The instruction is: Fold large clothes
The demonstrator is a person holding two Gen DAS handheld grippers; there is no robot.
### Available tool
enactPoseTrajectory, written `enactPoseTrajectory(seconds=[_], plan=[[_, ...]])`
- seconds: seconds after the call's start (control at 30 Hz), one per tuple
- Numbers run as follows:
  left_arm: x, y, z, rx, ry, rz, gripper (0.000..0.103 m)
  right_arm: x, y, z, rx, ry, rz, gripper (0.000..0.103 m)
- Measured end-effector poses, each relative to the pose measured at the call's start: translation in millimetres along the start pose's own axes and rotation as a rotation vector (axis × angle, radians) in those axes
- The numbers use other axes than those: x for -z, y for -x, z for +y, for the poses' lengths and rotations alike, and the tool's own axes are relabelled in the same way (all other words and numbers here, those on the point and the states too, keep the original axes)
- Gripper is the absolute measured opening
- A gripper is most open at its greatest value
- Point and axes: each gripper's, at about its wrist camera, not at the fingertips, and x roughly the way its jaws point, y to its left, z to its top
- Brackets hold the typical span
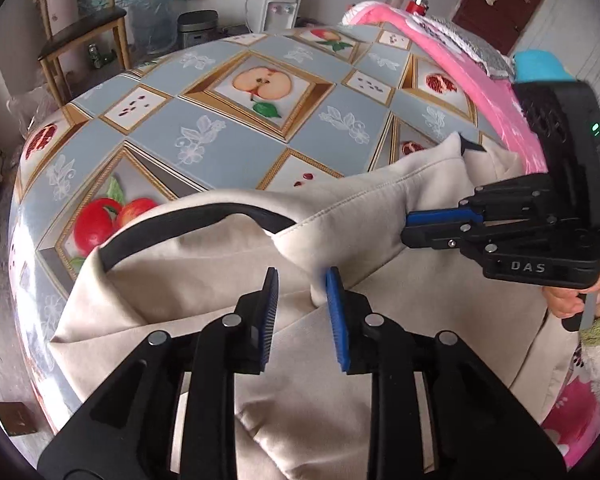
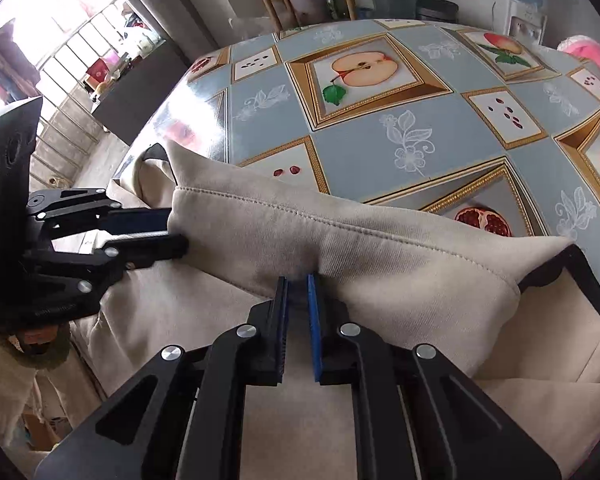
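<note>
A beige garment (image 1: 204, 280) with black trim lies on the near part of a table covered by a fruit-print cloth (image 1: 236, 148). Its stitched hem (image 2: 340, 232) is lifted into a ridge. My left gripper (image 1: 302, 280) has its jaws apart, the fabric edge touching the right pad (image 1: 334, 300). My right gripper (image 2: 298, 284) is shut on the hem. In the left wrist view the right gripper (image 1: 410, 226) pinches the cloth at the right. In the right wrist view the left gripper (image 2: 176, 230) touches the hem's left end.
A pink blanket (image 1: 496, 92) lies along the table's right side. A wooden chair (image 1: 80, 36), a water dispenser (image 1: 280, 4) and a rice cooker (image 1: 198, 26) stand beyond the far edge. A window with bars (image 2: 68, 60) is at the left.
</note>
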Motion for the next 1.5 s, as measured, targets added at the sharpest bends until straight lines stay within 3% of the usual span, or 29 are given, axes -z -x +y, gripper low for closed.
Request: enactPoseTrajectory(seconds=[0.1, 0.2, 0.3, 0.37, 0.43, 0.5, 0.6, 0.7, 0.87, 0.97, 1.07, 1.13, 1.23, 1.33, 1.43, 1.5], plan=[[-4.5, 22.3, 0.7, 0.04, -0.003, -0.069, 0.022, -0.5, -1.1, 6.6, 0.022, 0.021, 0.003, 0.009], [-14.0, 17.1, -11.0, 0.08, -0.018, -0.064, 0.022, -3.6, -2.5, 9.5, 0.039, 0.036, 0.007, 0.009], [-18.0, -12.9, -27.8, 0.062, -0.045, 0.005, 0.023, -3.3, -1.4, 8.2, 0.039, 0.041, 0.009, 0.009], [-16.9, -36.7, -29.8, 0.007, -0.04, 0.059, 0.022, -2.9, 0.0, 7.9, 0.043, 0.052, 0.01, 0.008], [-14.9, -41.4, -26.5, 0.012, -0.017, 0.048, 0.022, -0.3, 5.5, 3.8, 0.066, 0.063, 0.007, 0.008], [-12.7, -39.4, -24.3, 0.021, -0.009, 0.044, 0.022, 6.5, 14.6, -11.0, 0.172, 0.07, -0.011, 0.008], [-9.0, -38.8, -26.7, 0.016, -0.033, 0.038, 0.022, 13.4, 28.0, -49.8, 0.171, -0.01, -0.023, 0.008], [-9.6, -39.6, -29.7, 0.005, -0.041, 0.039, 0.021, 14.9, 34.8, -74.1, 0.121, -0.092, -0.009, 0.001], [-10.3, -40.4, -30.3, 0.003, -0.045, 0.037, 0.021, 12.6, 51.8, -58.6, 0.179, -0.058, -0.054, 0.002], [-9.6, -40.2, -30.1, 0.005, -0.044, 0.029, 0.021, 13.0, 36.3, -61.8, 0.265, -0.054, 0.007, 0.003], [-8.2, -39.4, -30.5, 0.003, -0.047, 0.024, 0.021, 15.0, 36.1, -61.6, 0.293, -0.047, 0.016, 0.003], [-8.4, -39.7, -30.5, 0.005, -0.049, 0.026, 0.021, 16.0, 47.9, -66.5, 0.256, -0.106, -0.001, 0.006], [-7.2, -39.2, -29.3, 0.015, -0.044, 0.025, 0.021, 19.8, 66.8, -72.6, 0.123, -0.166, -0.034, 0.007], [-6.9, -38.7, -28.3, 0.018, -0.046, 0.02, 0.021, 20.9, 57.5, -71.7, 0.005, -0.188, 0.033, 0.007], [-6.6, -38.2, -27.2, 0.023, -0.042, 0.018, 0.021, 22.9, 31.9, -70.8, 0.046, -0.188, 0.11, 0.007], [-6.4, -37.7, -25.9, 0.026, -0.037, 0.016, 0.021, 18.4, 29.2, -64.1, 0.082, -0.158, 0.086, 0.003]])
